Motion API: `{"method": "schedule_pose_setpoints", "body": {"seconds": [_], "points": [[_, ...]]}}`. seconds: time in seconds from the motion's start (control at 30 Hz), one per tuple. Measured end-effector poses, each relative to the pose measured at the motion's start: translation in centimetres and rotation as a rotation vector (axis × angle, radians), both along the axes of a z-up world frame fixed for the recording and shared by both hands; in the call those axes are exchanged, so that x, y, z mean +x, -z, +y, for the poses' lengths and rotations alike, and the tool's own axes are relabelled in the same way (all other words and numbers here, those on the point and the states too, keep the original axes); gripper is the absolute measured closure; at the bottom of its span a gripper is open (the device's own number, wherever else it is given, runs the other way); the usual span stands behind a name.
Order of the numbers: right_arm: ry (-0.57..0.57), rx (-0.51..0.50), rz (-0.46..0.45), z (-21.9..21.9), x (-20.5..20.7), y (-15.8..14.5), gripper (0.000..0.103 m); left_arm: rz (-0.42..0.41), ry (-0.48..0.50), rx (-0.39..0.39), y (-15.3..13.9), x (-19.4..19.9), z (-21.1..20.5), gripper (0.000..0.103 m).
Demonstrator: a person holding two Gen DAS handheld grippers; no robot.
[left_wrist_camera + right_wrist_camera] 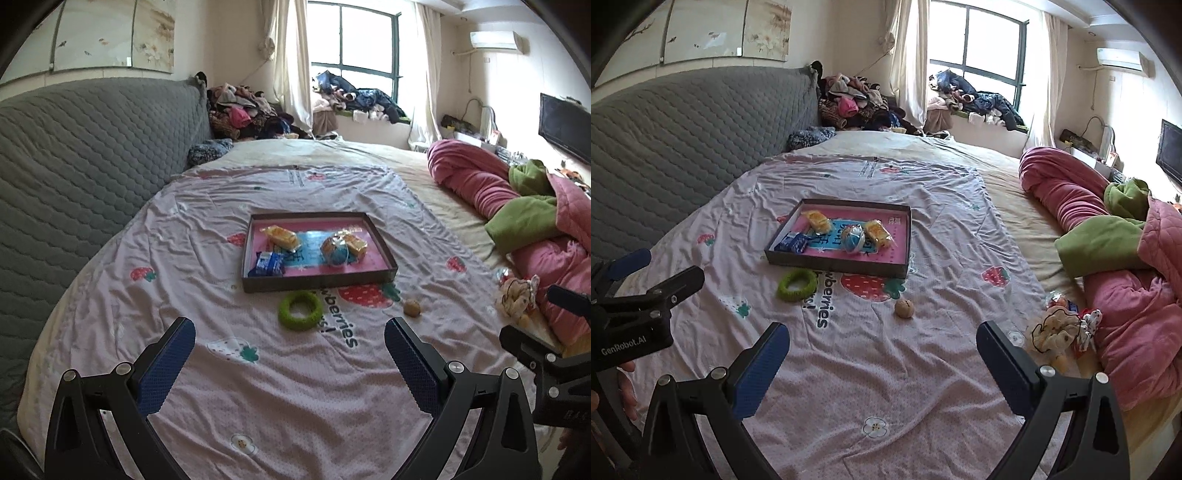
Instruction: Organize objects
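Note:
A shallow dark tray [317, 284] with a pink floor sits mid-bed; it also shows in the right wrist view [834, 266]. In it lie two yellow wrapped cakes [282, 236], a blue snack packet [266, 264] and a blue-orange ball in wrap [334, 251]. A green ring [300, 309] [796, 283] and a small tan nut-like ball [412, 307] [904, 308] lie on the sheet in front of the tray. My left gripper [290, 341] is open and empty, short of the ring. My right gripper [882, 345] is open and empty, short of the ball.
A cream plush toy with small packets [1058, 332] lies at the right beside a heap of pink and green quilts [1126, 258]. A grey quilted headboard [85, 166] runs along the left. Clothes pile by the window. The pale strawberry sheet [868, 369] covers the bed.

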State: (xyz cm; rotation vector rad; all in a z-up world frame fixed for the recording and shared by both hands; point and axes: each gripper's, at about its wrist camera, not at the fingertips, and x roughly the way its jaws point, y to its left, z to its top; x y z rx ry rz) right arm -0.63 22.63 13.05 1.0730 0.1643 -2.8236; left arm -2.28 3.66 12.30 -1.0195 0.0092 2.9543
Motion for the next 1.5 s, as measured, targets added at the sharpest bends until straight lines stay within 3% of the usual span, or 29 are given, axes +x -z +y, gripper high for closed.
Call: {"method": "schedule_pose_setpoints", "body": {"seconds": [0.43,1.5], "points": [[0.005,0.014,-0.059,0.5,-2.1,3.8,0.001,-0.071,0.017,-0.018,3.9,-2.3,1.0,0.001],[-0.014,0.049,-0.162,0.9,-12.2,12.3,0.001,-0.185,0.04,0.005,12.6,-12.2,2.4,0.001]]}}
